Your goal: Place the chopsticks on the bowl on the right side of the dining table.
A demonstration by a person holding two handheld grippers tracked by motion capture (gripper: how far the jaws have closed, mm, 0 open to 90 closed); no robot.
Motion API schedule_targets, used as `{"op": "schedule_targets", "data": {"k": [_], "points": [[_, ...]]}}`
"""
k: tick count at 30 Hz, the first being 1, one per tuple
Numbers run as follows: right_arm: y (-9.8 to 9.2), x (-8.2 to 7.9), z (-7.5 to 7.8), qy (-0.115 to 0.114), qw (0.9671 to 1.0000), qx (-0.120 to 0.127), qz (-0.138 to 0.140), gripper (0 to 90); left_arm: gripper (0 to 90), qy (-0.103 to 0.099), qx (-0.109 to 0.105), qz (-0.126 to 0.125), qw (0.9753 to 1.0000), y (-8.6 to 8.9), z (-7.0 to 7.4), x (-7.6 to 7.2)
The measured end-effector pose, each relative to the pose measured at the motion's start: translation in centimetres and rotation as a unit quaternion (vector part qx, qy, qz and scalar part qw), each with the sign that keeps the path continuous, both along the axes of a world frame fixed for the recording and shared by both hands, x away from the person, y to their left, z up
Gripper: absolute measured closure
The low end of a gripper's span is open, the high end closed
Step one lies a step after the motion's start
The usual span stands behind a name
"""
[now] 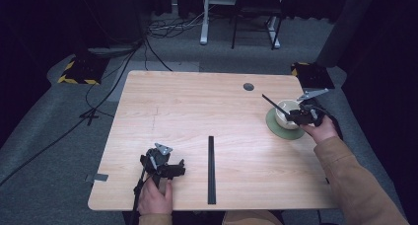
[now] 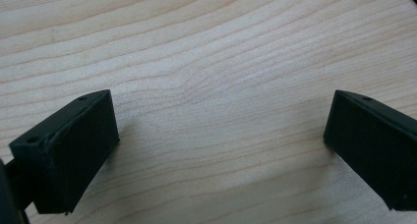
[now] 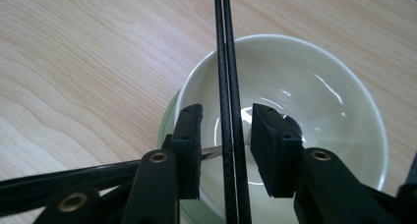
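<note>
Two black chopsticks (image 3: 228, 86) lie side by side across the pale bowl (image 3: 314, 101), between the right gripper (image 3: 226, 145) whose jaws stand a little apart on either side, not pinching them (the bowl sits on a green saucer (image 1: 286, 132)). Over bare table (image 2: 211, 52), the left gripper (image 2: 221, 140) is spread wide.

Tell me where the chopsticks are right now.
The chopsticks lie across the white bowl at the table's far right, between the right gripper's parted jaws; the bowl stands on a green saucer.

Bare table (image 1: 197, 106) mid-board; black strip (image 1: 211, 169) (lengthwise) between the hands.
</note>
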State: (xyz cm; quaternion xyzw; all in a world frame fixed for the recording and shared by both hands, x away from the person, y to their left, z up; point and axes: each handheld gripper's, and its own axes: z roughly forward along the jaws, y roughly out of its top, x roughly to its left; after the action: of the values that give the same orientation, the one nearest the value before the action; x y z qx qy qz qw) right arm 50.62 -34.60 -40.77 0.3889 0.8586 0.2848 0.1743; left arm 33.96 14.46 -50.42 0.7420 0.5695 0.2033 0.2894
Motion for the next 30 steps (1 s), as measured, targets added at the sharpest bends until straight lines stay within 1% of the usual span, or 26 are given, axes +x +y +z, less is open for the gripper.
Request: {"op": "schedule_targets", "data": {"k": [2, 3, 4, 5, 7, 10, 14, 17, 18, 21, 22, 30], "points": [[-0.5, -0.7, 0.5, -0.010, 0.9998, 0.010, -0.011, 61.4, 0.2, 0.000, 0.000, 0.000, 1.0000, 0.0, 0.0, 0.0], [-0.6, -0.9, 0.6, -0.014, 0.9998, 0.013, -0.010, 60.4, 0.2, 0.000, 0.000, 0.000, 1.0000, 0.0, 0.0, 0.0], [-0.9, -1.3, 0.7, -0.015, 0.9996, 0.018, -0.016, 59.1, 0.2, 0.000, 0.000, 0.000, 1.0000, 0.0, 0.0, 0.0], [-1.2, -1.6, 0.7, -0.018, 0.9995, 0.017, -0.018, 58.0, 0.2, 0.000, 0.000, 0.000, 1.0000, 0.0, 0.0, 0.0], [-1.8, -2.4, 0.6, -0.025, 0.9993, 0.012, -0.024, 56.3, 0.2, 0.000, -0.001, 0.000, 1.0000, 0.0, 0.0, 0.0], [-2.8, -3.4, 0.3, -0.026, 0.9989, 0.021, -0.032, 54.4, 0.2, 0.000, -0.001, 0.000, 1.0000, 0.0, 0.0, 0.0], [-3.6, -4.7, -0.3, -0.038, 0.9984, 0.018, -0.036, 53.9, 0.2, 0.001, 0.000, 0.001, 1.0000, 0.0, 0.0, 0.0], [-4.1, -5.5, -0.6, -0.041, 0.9982, 0.022, -0.039, 53.9, 0.2, 0.001, -0.002, 0.001, 1.0000, 0.0, 0.0, 0.0], [-4.1, -5.6, -0.7, -0.038, 0.9982, 0.023, -0.041, 53.9, 0.2, 0.001, -0.001, 0.000, 1.0000, 0.0, 0.0, 0.0], [-4.5, -5.7, -1.0, -0.039, 0.9983, 0.013, -0.042, 54.1, 0.2, 0.001, -0.002, 0.001, 1.0000, 0.0, 0.0, 0.1], [-4.5, -5.8, -1.1, -0.037, 0.9979, 0.017, -0.051, 54.2, 0.2, 0.000, -0.003, 0.002, 1.0000, 0.0, 0.0, 0.1], [-5.9, -4.8, -1.4, -0.035, 0.9967, 0.009, -0.073, 54.4, 0.2, 0.000, -0.003, 0.002, 1.0000, 0.0, 0.0, 0.1]]}}
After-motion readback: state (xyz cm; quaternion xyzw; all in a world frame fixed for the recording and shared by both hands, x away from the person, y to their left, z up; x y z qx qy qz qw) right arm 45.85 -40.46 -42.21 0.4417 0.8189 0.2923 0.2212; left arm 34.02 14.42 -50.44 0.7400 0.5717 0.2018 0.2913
